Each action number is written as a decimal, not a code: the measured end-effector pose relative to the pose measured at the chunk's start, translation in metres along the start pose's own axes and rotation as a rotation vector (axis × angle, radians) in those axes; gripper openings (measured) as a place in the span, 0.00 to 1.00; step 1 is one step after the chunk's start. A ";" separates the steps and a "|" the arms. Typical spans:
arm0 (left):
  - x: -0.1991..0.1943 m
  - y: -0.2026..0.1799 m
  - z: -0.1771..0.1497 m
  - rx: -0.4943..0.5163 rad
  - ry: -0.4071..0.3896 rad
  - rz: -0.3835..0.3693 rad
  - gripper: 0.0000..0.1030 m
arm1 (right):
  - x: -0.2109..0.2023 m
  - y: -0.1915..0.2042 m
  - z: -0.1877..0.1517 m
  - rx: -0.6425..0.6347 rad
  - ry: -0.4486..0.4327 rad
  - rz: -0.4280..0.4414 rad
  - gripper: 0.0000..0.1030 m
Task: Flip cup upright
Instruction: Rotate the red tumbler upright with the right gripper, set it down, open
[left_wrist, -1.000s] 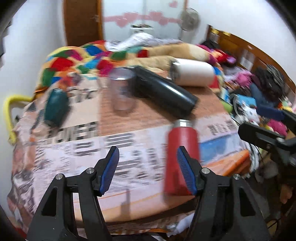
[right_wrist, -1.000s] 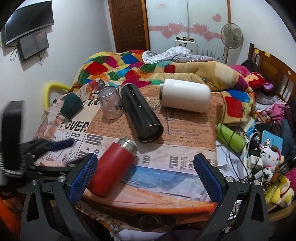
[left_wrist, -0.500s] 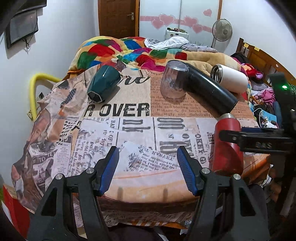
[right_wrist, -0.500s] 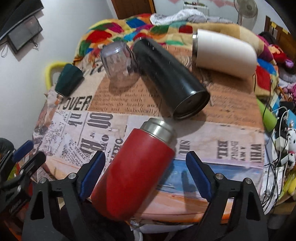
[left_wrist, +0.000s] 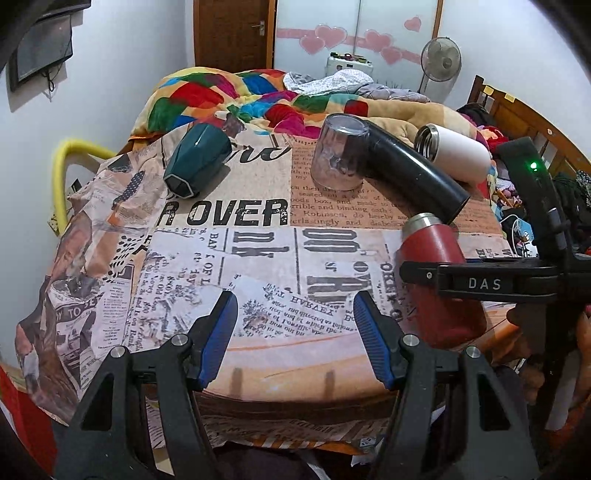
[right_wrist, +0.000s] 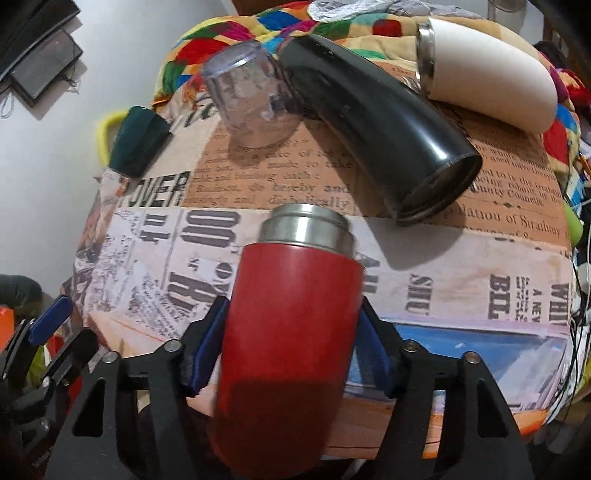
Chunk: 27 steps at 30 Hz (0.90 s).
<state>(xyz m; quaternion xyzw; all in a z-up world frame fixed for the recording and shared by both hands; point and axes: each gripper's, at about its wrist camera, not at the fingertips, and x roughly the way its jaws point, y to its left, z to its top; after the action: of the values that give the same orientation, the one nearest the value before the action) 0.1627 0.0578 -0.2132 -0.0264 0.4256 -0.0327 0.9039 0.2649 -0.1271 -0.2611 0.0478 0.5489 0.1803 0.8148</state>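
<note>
Right tongs (right_wrist: 288, 354) clamp the red cup (right_wrist: 291, 325) (lying sideways).

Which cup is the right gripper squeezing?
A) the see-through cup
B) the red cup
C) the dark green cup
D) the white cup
B: in the right wrist view the blue pads of the right gripper press on both sides of the red cup, while the see-through cup, white cup and dark green cup lie farther back, untouched.
</note>
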 end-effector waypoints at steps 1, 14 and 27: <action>-0.001 0.000 0.001 -0.001 -0.001 -0.003 0.62 | -0.004 0.001 0.000 -0.003 -0.008 0.008 0.58; -0.013 -0.002 0.009 -0.022 -0.034 -0.021 0.83 | -0.061 0.022 0.011 -0.124 -0.210 -0.023 0.57; -0.012 -0.001 0.015 -0.023 -0.046 0.004 0.88 | -0.057 0.031 0.028 -0.200 -0.214 -0.086 0.57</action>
<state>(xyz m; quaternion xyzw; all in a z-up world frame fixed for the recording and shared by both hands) 0.1662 0.0583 -0.1945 -0.0369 0.4050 -0.0255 0.9132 0.2645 -0.1147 -0.1918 -0.0381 0.4395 0.1929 0.8764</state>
